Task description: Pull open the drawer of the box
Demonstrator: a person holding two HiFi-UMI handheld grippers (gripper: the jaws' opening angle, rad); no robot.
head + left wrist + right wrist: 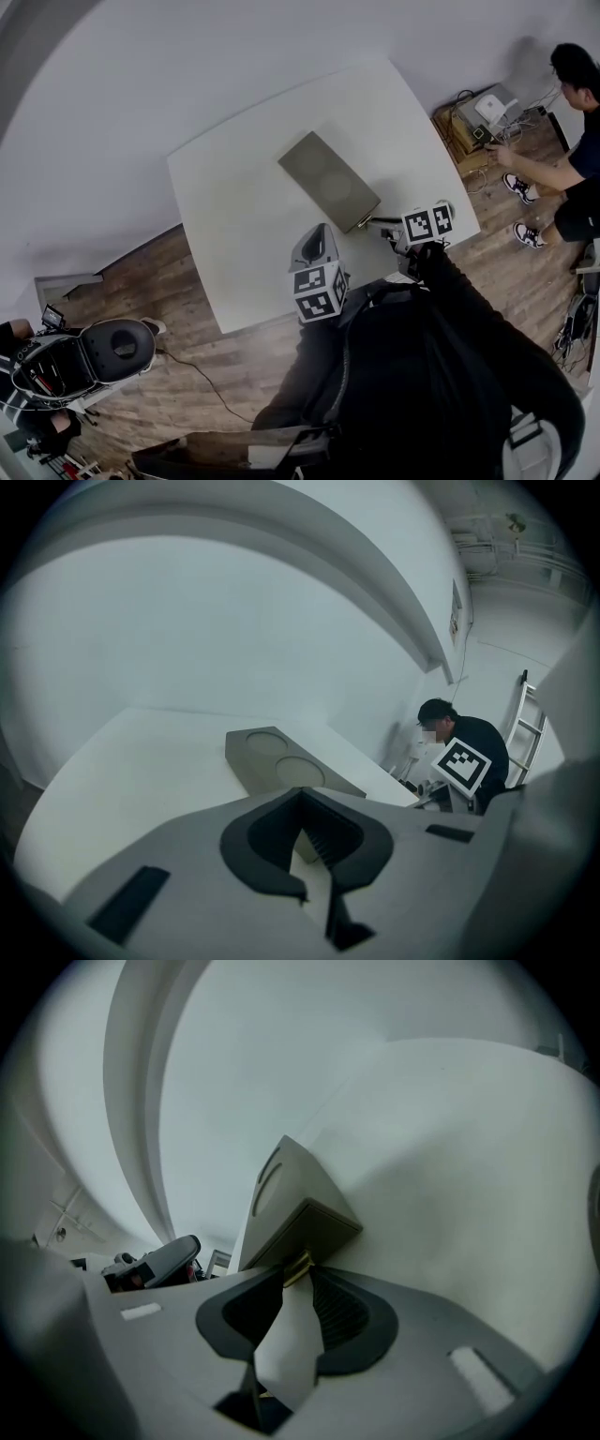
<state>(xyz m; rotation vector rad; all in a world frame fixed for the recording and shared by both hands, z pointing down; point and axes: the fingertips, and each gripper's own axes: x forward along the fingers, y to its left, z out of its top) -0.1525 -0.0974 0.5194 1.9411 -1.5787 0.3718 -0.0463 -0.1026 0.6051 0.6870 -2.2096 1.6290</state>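
Head view shows the left gripper (322, 231) over the white bench (234, 206), with the box (328, 176) lying just beyond its fingers. Left gripper view confirms the state: the fingers (333, 832) are drawn narrow, with their tips meeting. Nothing sits between them, only a thin wedge of bench surface. Ahead of these fingertips and slightly to their left, the box (281, 761) lies flat on the bench, not touching them. Two round marks show on its top face.

At the box end nearest the right gripper (373, 222) is the drawer front (314, 1227). Right gripper view shows that gripper's fingers (342, 1312) closed on a small brass-coloured drawer pull (300, 1262), which is pinched at the fingertips. The box (281, 1194) extends away directly beyond the fingertips, its long side running up and to the left. Whether the drawer has moved out of the box cannot be determined.

Well beyond the right fingers, off the bench edge, a person (572, 141) in dark clothing crouches on the wooden floor.
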